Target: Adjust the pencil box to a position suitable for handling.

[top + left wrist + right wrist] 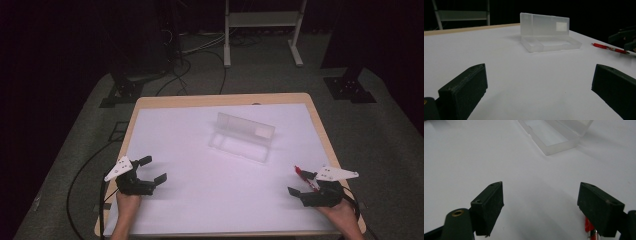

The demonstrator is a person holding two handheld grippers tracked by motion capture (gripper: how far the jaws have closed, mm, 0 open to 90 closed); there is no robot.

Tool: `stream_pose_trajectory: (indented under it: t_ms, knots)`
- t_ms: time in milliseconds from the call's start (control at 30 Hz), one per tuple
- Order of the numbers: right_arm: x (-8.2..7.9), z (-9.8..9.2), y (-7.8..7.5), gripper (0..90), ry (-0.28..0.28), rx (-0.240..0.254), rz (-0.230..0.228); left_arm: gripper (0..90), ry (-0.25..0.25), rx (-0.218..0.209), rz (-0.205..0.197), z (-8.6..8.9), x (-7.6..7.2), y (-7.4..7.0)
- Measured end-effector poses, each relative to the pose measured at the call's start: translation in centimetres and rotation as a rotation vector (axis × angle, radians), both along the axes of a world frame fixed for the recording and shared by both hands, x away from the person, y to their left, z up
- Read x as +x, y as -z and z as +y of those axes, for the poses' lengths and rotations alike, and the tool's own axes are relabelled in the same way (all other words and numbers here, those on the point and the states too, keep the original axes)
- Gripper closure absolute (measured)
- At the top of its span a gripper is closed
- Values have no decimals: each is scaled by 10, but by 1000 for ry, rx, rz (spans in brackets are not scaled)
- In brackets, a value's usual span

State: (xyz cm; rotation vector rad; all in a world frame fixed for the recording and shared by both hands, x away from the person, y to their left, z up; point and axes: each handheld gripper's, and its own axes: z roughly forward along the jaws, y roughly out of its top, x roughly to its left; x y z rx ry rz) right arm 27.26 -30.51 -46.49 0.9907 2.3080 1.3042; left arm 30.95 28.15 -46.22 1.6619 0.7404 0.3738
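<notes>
1. The pen (306, 178) lies on the table (200, 200) at the right gripper (302, 182), touching or just beside its far jaw, well apart from the open case (242, 137) mid-table.
2. Right gripper: jaws wide apart, nothing pinched. Left gripper (153, 170): jaws also spread, empty.
3. The pen looks light, stiff, smooth and round, so it may roll or slip.
4. Best taken across mid-barrel, jaws square to its length.
5. The case looks like thin, light plastic; it could slide if nudged.

High view overhead facing forward, gripper views low over table, sharing clear box (242, 136), perhaps.
</notes>
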Motion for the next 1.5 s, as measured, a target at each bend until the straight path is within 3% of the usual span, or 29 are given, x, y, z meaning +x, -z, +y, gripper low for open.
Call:
stream_pose_trajectory:
  t_ms: [200,367,600,733,1200,1400,1500]
  knots:
    - [5,5,-9,203,-34,-24,-6,0,-2,11,-2,0,0,0]
    - [13,10,-22,203,-55,-38,-37,0,-2,15,-3,-1,-1,0]
    - [34,27,-44,203,-104,-59,-53,0,0,17,-7,-1,-1,0]
    - [48,41,-53,209,-144,-95,-60,0,2,22,-9,-2,-1,0]
    - [95,90,-65,223,-243,-176,-43,0,5,28,-13,-2,-2,0]
    - [114,113,-59,224,-279,-221,-15,0,3,23,-12,-2,-1,0]
    - [123,121,-54,233,-286,-220,0,0,2,22,-10,-2,-1,0]
